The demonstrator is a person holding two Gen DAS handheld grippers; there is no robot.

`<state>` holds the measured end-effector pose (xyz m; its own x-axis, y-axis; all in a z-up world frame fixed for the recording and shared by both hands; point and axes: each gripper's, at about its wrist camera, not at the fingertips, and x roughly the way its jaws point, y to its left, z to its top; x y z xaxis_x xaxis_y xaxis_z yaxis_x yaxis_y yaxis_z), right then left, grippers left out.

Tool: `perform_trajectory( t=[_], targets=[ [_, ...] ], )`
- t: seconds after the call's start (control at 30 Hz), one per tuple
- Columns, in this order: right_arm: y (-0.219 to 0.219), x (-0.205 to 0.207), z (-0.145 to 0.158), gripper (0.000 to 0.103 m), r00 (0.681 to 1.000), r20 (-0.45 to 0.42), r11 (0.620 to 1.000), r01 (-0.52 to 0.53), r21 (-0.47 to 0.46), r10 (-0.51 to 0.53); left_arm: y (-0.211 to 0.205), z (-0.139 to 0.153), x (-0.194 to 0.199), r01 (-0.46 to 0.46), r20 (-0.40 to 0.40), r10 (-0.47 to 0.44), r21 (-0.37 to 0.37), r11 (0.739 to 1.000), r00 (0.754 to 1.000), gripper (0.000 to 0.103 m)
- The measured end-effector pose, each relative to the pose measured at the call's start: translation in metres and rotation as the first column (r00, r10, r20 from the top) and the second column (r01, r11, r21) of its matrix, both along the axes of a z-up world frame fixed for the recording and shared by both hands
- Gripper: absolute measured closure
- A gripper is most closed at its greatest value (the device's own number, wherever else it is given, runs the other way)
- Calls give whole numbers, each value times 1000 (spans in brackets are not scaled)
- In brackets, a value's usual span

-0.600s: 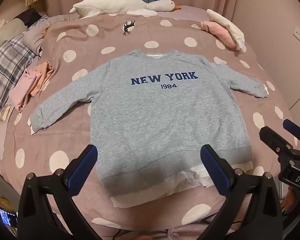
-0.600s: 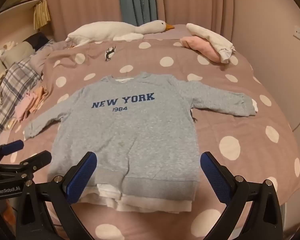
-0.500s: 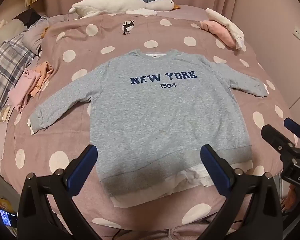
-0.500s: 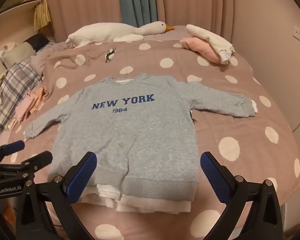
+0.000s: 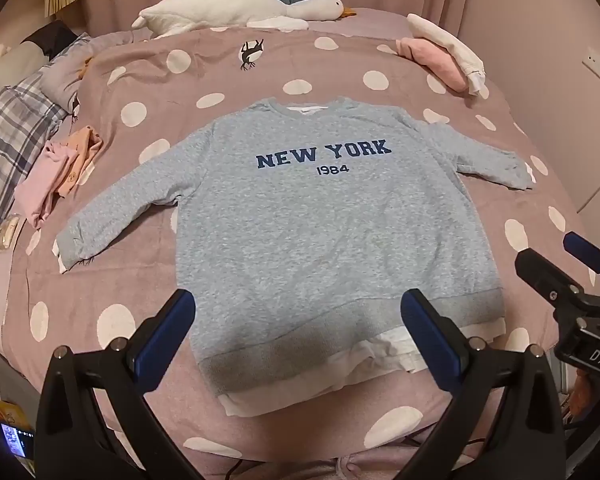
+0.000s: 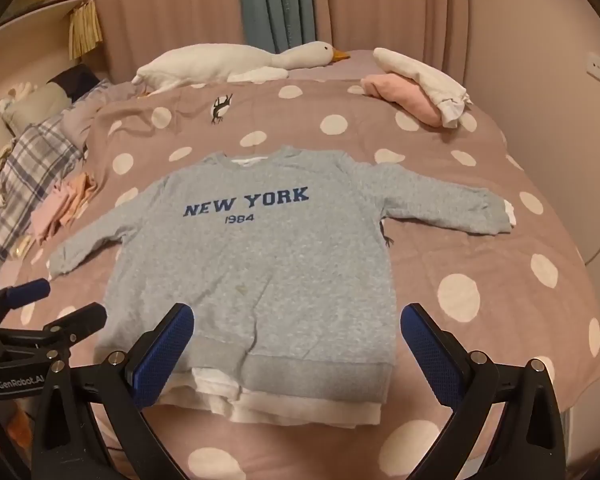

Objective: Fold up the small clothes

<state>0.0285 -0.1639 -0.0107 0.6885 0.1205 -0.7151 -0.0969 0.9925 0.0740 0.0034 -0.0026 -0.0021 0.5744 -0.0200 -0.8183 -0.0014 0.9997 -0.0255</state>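
Item: grey sweatshirt (image 5: 332, 232), flat, face up, sleeves spread, mid-bed on the dotted cover (image 5: 340, 60), unfolded; my left claw (image 5: 298, 332) and right claw (image 6: 296, 344), both wide apart and empty, hover over its near hem; next, I judge: grip a sleeve.

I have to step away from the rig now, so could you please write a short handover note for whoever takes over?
Left tool: open, empty, hovering over the hem of the grey sweatshirt.
Right tool: open, empty, also above the hem.
Sweatshirt: flat on the polka-dot bedspread, front up, both sleeves spread out, white underlayer showing at the hem.
Other clothes: a pink and peach pile to the left; pink and white pieces at the far right.
Done: sweatshirt laid out.
Left: no fold made yet; fold sleeves in, then the body.
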Motion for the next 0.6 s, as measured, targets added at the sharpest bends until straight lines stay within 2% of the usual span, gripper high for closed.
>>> perform_trajectory(
  t=[0.6],
  targets=[
    [4, 2, -5, 1, 1000, -12, 1000, -9, -6, 9, -2, -4, 2, -3, -7, 3, 8, 1000, 1000, 0]
  ],
)
